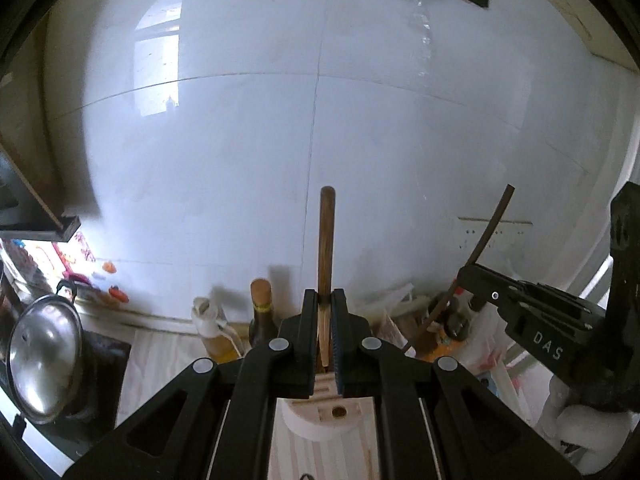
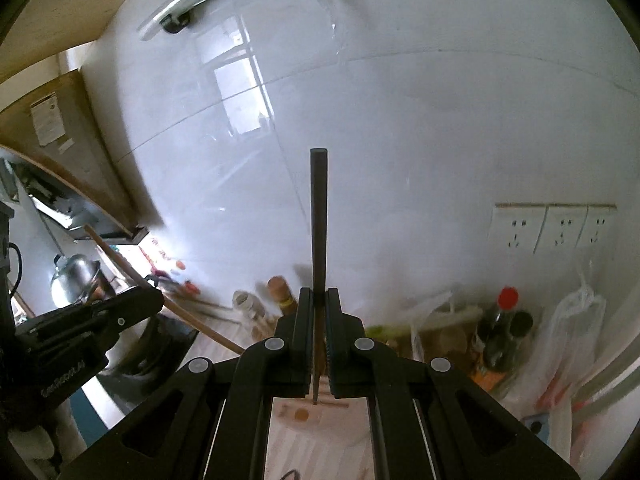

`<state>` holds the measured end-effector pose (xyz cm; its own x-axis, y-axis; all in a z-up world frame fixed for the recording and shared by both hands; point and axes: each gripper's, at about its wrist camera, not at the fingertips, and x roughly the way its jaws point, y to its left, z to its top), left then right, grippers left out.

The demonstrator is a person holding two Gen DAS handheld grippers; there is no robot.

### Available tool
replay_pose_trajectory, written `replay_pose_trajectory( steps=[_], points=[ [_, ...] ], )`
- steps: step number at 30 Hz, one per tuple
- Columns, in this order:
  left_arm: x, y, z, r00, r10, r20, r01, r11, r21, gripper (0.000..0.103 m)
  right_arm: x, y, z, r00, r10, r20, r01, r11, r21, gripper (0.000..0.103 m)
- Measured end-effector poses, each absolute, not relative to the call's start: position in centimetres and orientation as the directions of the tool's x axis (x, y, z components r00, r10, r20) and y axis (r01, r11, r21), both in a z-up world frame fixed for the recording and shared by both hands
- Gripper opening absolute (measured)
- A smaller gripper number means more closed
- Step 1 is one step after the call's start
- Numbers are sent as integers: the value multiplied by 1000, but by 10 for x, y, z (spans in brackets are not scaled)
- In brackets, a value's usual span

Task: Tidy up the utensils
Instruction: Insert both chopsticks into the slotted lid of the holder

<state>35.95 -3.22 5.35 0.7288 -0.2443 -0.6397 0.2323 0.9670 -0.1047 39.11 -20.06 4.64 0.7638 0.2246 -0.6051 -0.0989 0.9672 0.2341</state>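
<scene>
My left gripper [image 1: 325, 300] is shut on a brown wooden utensil handle [image 1: 326, 236] that stands upright, its lower end over a white and wood utensil holder [image 1: 324, 412] just below the jaws. My right gripper [image 2: 319, 294] is shut on a dark chopstick [image 2: 319, 216], also upright, its tip at the holder's slotted top [image 2: 304, 414]. In the left wrist view the right gripper [image 1: 472, 280] shows at the right with the dark chopstick [image 1: 486, 236]. In the right wrist view the left gripper [image 2: 156, 300] shows at the left with the wooden handle [image 2: 132, 272].
A white tiled wall [image 1: 280, 140] fills the background. A steel pot lid [image 1: 44, 360] sits on the stove at left. Bottles [image 1: 261, 308] stand along the wall, with sauce bottles [image 2: 504, 332], plastic bags [image 2: 576, 320] and wall sockets [image 2: 552, 228] to the right.
</scene>
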Motion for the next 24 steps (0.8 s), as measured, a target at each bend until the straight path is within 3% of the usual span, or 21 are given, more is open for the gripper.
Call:
replay_pose_trajectory(
  steps=[8, 19, 24],
  points=[
    [410, -36, 31, 683, -229, -693, 221, 970, -103, 4, 438, -203, 39, 768, 182, -615, -62, 976, 210, 6],
    [437, -40, -22, 567, -239, -788, 220, 966, -135, 4, 476, -192, -15, 686, 184, -704, -62, 979, 196, 6],
    [439, -37, -23, 555, -191, -810, 158, 980, -122, 12, 481, -193, -35, 619, 220, -754, -74, 972, 223, 7]
  ],
)
